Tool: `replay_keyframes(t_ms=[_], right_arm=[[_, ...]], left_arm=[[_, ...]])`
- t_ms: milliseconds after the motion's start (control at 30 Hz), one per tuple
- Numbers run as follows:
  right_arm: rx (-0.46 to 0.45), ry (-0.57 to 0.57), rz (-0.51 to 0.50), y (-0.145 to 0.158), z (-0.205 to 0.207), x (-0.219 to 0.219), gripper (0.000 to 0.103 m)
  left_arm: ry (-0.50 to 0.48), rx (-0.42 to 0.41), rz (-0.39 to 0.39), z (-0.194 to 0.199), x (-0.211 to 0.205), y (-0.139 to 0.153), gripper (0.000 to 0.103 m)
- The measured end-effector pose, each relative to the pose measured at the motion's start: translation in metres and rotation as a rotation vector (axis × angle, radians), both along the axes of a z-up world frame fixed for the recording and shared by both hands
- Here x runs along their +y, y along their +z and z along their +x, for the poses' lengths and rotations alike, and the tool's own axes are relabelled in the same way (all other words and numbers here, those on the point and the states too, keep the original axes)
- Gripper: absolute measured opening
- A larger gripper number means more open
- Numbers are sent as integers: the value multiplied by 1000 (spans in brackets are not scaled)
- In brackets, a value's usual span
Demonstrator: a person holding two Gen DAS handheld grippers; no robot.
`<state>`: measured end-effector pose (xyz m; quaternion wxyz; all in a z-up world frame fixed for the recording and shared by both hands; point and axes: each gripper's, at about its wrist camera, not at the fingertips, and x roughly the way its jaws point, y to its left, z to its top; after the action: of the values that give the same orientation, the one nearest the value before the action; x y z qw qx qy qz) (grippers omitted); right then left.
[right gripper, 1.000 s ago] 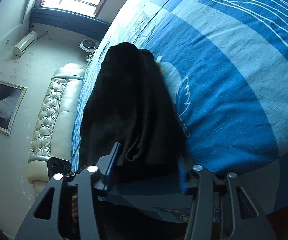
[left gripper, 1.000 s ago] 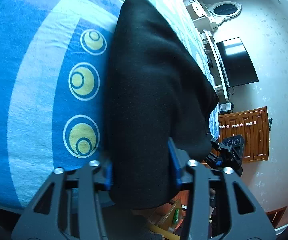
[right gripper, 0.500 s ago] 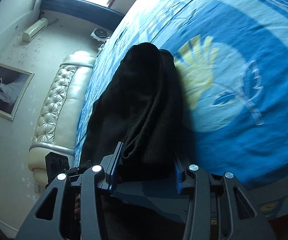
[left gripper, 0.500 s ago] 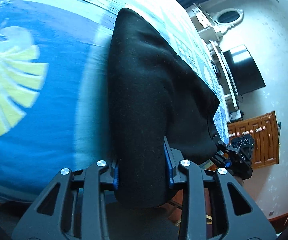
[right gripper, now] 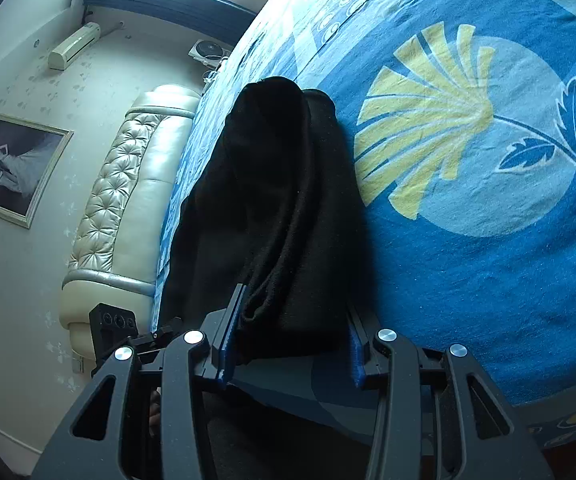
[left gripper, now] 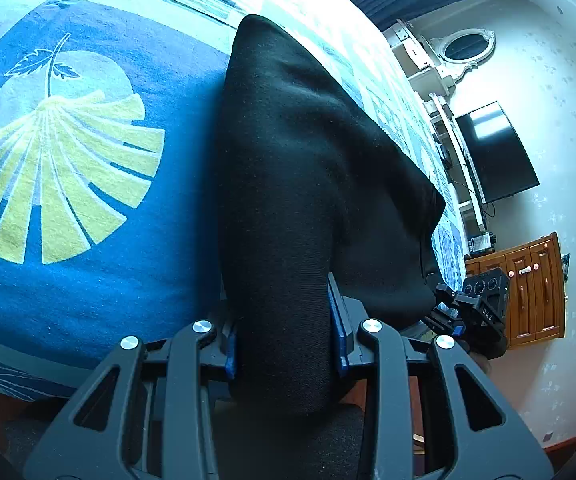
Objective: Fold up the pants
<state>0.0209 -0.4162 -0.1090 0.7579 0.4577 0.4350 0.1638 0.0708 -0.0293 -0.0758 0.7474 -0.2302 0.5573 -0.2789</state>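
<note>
The black pants (left gripper: 300, 168) hang stretched between both grippers above the blue patterned bedspread (left gripper: 88, 240). My left gripper (left gripper: 284, 332) is shut on one end of the pants, the cloth bunched between its blue pads. My right gripper (right gripper: 292, 336) is shut on the other end of the pants (right gripper: 272, 200), where several layered edges show. The right gripper also shows in the left wrist view (left gripper: 476, 308), and the left gripper in the right wrist view (right gripper: 116, 328).
A padded cream headboard (right gripper: 128, 208) and a framed picture (right gripper: 8, 168) stand on one side. A television (left gripper: 492, 152) and a wooden cabinet (left gripper: 524, 288) stand on the other. The bedspread (right gripper: 488, 240) carries a yellow fan-leaf print.
Both grippers have closed tighter on the pants and carried them across the bed; the bedspread pattern under them shifted from circles to the yellow leaf print.
</note>
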Motion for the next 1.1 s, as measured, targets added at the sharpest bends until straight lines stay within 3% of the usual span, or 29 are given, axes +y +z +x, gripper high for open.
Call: replay_keyframes(t_ms=[467,700,867,1100], right_arm=[[-5,-10,4,-5,-3,-6,44],[-34,-10,72,-6,-6,-16,68],[-50,-43,35,2,-9,-30,72],[-60,-80,33,3,-4,-44,73]], left_arm=[[-13,-34,9,-2,4,-2,38],[-48,-135,92,-9,-3,11,55],[-74,-191,169,-11,-11,20,60],[-93,-201,184,-9,-16,21,64]])
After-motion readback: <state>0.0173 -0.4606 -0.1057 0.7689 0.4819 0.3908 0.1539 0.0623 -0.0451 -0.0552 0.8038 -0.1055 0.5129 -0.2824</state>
